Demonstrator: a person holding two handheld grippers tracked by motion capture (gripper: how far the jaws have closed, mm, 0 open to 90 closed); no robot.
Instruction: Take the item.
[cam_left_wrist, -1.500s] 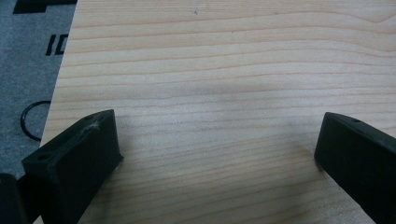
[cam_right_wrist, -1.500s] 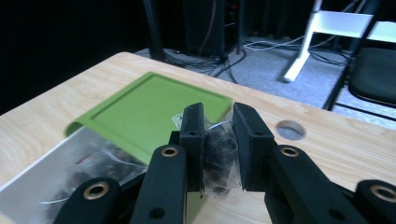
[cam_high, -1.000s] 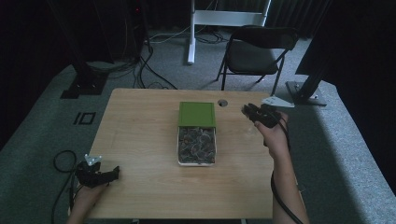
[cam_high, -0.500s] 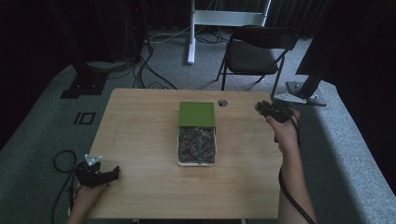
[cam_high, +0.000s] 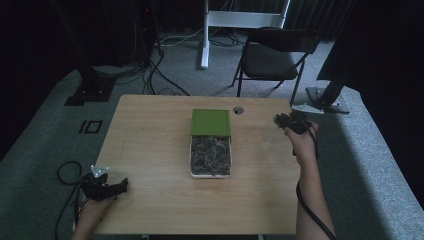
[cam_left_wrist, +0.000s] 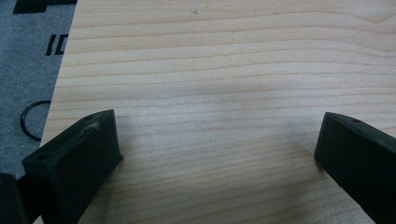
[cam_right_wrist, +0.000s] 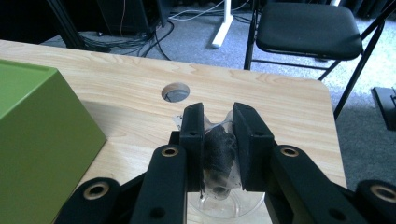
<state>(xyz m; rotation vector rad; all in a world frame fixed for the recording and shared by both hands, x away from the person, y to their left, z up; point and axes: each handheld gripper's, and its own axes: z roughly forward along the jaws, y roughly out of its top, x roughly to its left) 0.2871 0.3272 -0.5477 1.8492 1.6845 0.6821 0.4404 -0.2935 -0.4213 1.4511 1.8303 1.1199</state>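
Black fingers of the right gripper (cam_right_wrist: 218, 149) pinch a clear plastic packet (cam_right_wrist: 219, 156) of dark stuff above the tabletop (cam_right_wrist: 261, 98); left gripper (cam_left_wrist: 217, 149) gapes empty.

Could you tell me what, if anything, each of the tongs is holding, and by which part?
The right tongs pinch a small clear plastic packet with dark contents, squeezed across its middle. The left tongs stand open over bare table, holding nothing.

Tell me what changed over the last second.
The right gripper, shut on a clear packet with something dark inside, moved away from the green box toward the table's right edge. The left gripper, jaws open, stayed at the near left corner; the box didn't move.
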